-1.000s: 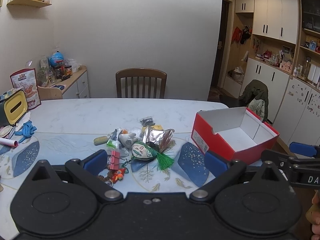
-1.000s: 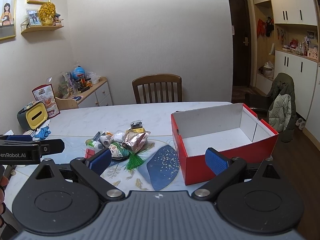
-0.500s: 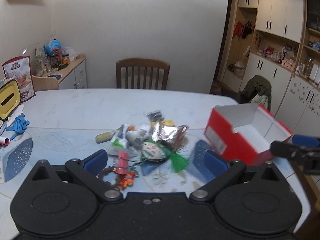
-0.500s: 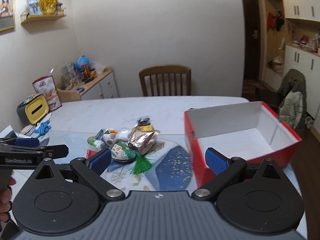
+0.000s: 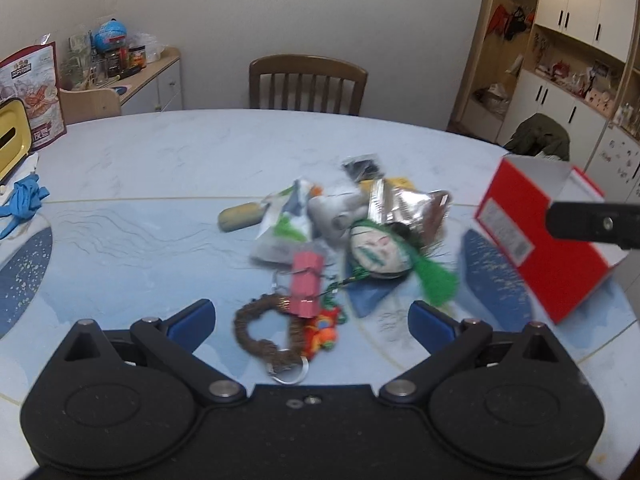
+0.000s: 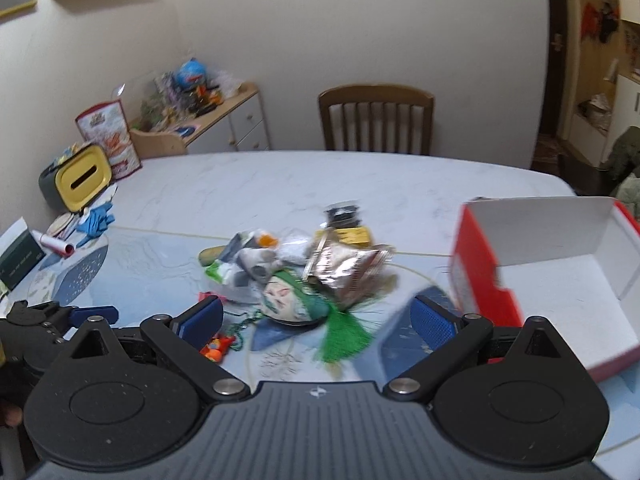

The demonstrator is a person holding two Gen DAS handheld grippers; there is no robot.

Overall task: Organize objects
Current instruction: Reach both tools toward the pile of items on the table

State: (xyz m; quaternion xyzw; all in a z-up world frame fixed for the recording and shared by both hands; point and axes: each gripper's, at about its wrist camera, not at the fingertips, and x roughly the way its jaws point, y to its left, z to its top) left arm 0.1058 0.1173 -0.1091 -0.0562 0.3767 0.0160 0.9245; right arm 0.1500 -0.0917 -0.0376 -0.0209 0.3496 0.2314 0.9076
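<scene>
Bare table [image 5: 168,152] left of clutter pile [image 5: 340,224]; red box [image 6: 540,264] blocks right

A plain white wall [image 5: 280,8] backs a wooden slat-back chair [image 5: 307,83] at the far edge of the pale marbled table [image 5: 200,148]. A low wooden sideboard [image 6: 224,124] stands left; white cupboards [image 5: 576,12] with open shelves fill the right.

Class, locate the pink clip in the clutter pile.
Left wrist view: the pink clip lies at the pile's near edge, between the brown woven ring and the painted face ornament.
</scene>
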